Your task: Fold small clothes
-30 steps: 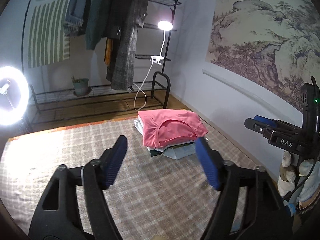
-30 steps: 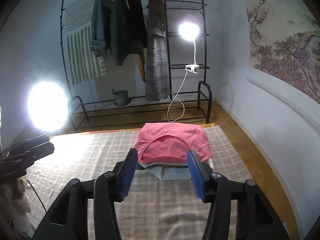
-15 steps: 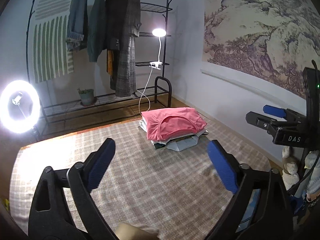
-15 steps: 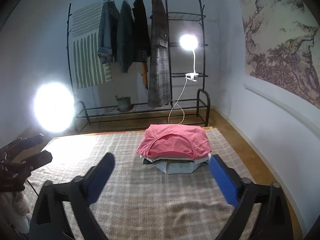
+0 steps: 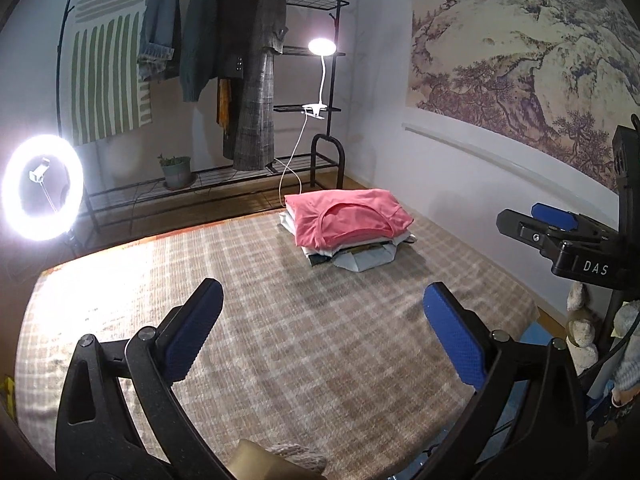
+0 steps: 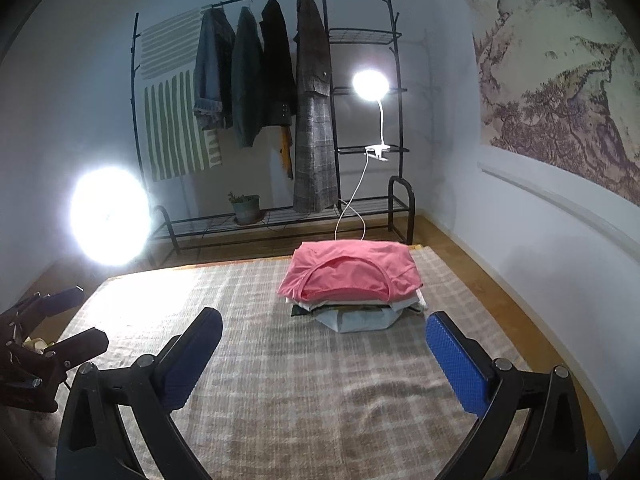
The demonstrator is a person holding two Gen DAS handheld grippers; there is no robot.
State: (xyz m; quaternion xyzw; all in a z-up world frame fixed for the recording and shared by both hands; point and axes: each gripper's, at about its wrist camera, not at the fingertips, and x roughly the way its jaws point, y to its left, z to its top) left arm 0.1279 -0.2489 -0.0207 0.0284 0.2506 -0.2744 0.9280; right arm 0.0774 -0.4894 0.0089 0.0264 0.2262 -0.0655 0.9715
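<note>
A folded pink shirt [image 5: 346,218] lies on top of a stack of folded clothes [image 5: 360,258] at the far right of a checked mat [image 5: 280,340]. It also shows in the right wrist view [image 6: 350,276], on the same stack [image 6: 356,316]. My left gripper [image 5: 324,316] is open and empty, held back from the stack above the mat. My right gripper [image 6: 324,338] is open and empty, just short of the stack. The right gripper also appears at the right edge of the left wrist view [image 5: 560,236], and the left gripper at the left edge of the right wrist view [image 6: 48,328].
A black clothes rack [image 6: 272,120] with hanging coats stands behind the mat, with a clip lamp [image 6: 370,86] and a potted plant [image 6: 245,208]. A bright ring light [image 5: 42,188] stands at the left. The wall [image 6: 540,240] runs along the mat's right side. Soft toys [image 5: 580,332] sit at the right.
Both grippers opened wide and pulled back from the stack, leaving the pink shirt on top.
</note>
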